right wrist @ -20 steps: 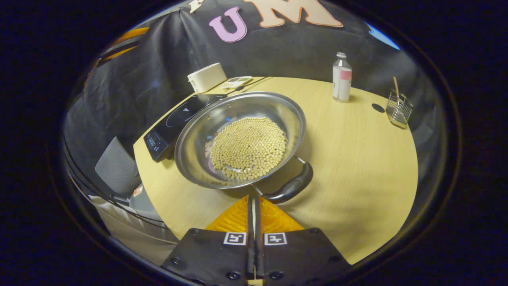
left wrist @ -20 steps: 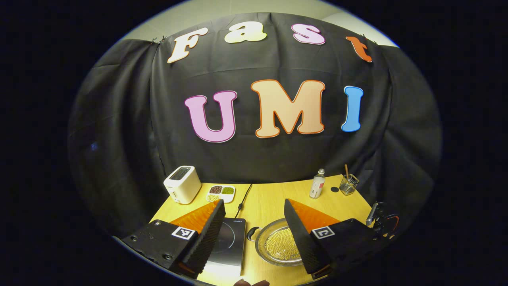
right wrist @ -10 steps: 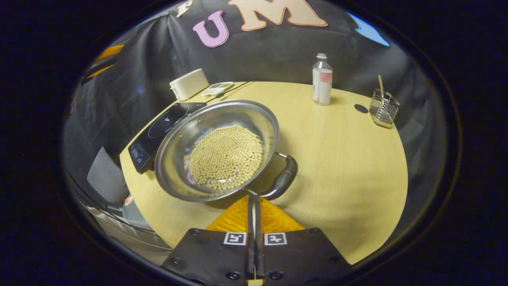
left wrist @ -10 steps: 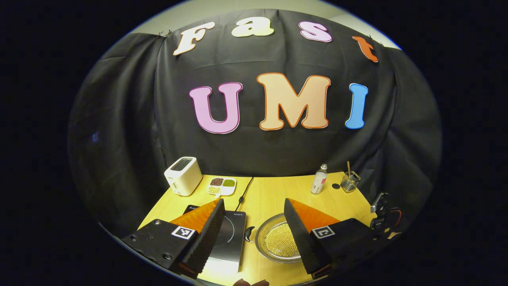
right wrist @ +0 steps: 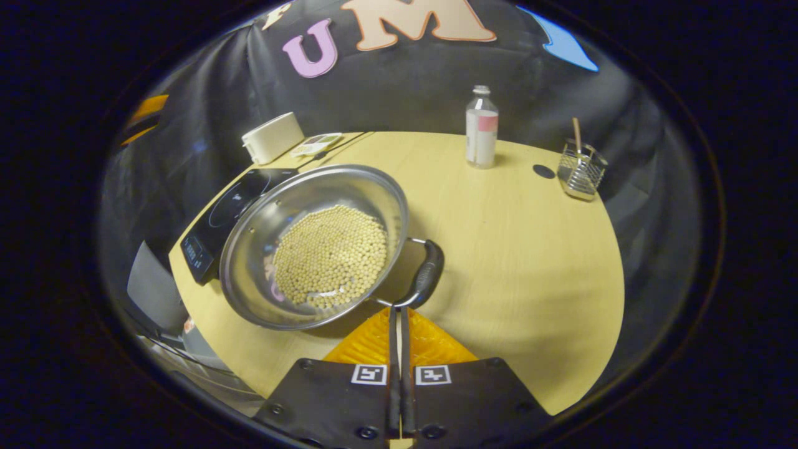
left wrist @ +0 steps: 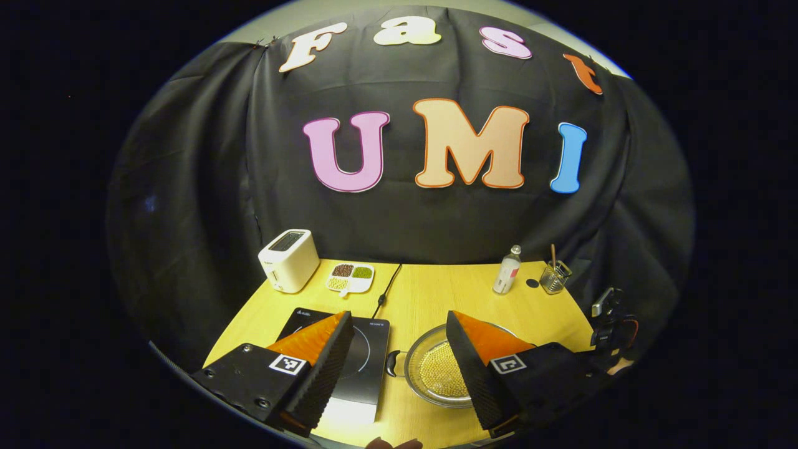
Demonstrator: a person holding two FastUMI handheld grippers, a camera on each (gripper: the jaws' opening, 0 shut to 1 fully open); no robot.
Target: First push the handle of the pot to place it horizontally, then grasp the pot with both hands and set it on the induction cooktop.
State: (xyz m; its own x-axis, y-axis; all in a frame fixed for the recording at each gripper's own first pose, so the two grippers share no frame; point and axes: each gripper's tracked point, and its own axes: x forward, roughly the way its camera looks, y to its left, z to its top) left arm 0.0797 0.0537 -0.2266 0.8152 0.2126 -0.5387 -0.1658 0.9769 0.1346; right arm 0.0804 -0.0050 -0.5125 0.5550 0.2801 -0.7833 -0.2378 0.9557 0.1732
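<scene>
Right gripper [right wrist: 399, 310] fingers pressed together, tips met at pot [right wrist: 315, 246] handle [right wrist: 426, 275] (black). Left gripper [left wrist: 399, 346] fingers spread, held above desk [left wrist: 436, 293]

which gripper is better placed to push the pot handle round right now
Right. The right gripper, shut, sits tip-first at the near handle of the pot; the left gripper hangs open, back from it.

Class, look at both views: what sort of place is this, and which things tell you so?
Probably a mock kitchen set in a booth: a black induction cooktop, a white toaster and a steel pot of pale beans sit on a yellow wooden table.
</scene>
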